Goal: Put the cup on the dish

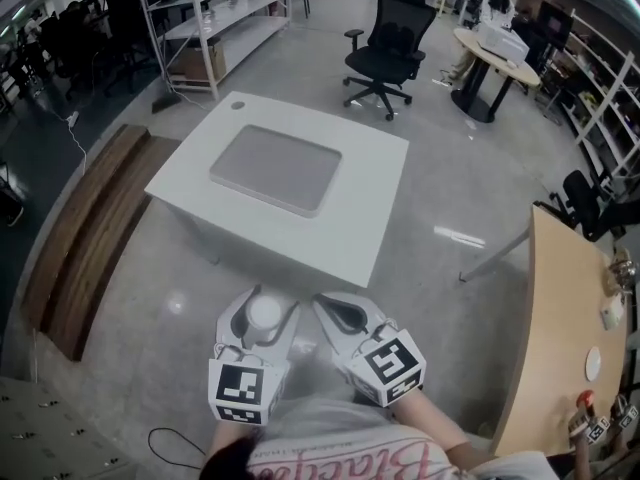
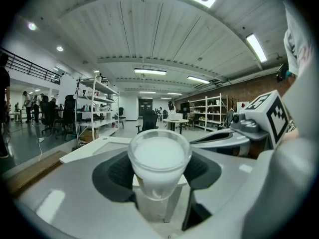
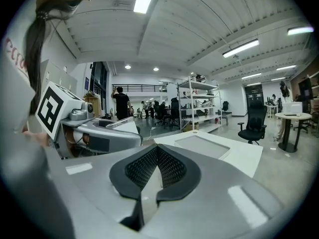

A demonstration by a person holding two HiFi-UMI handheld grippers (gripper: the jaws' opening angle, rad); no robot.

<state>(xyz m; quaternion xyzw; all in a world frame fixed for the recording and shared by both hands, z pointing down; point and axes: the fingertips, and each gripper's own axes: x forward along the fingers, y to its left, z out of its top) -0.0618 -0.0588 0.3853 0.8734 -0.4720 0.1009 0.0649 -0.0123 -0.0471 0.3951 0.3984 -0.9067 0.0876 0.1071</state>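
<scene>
A translucent white cup [image 1: 265, 313] [image 2: 159, 156] stands upright between the dark pads of my left gripper [image 1: 262, 303] [image 2: 159, 172], which is shut on it below the rim. Beside it, my right gripper [image 1: 336, 309] [image 3: 156, 169] is shut with nothing between its jaws. Both are held over the floor, short of a white table [image 1: 370, 168] [image 3: 244, 156] ahead. On that table lies a flat grey rectangular dish [image 1: 275, 168] [image 3: 202, 144]. The left gripper view shows only the table's near corner [image 2: 94, 147] past the cup.
A black office chair [image 1: 385, 53] stands beyond the table. Wooden planks [image 1: 90, 228] lie on the floor at left. A wooden desk [image 1: 560, 338] with small items runs along the right. White shelves [image 1: 215, 18] and a round table [image 1: 495, 58] stand at the back.
</scene>
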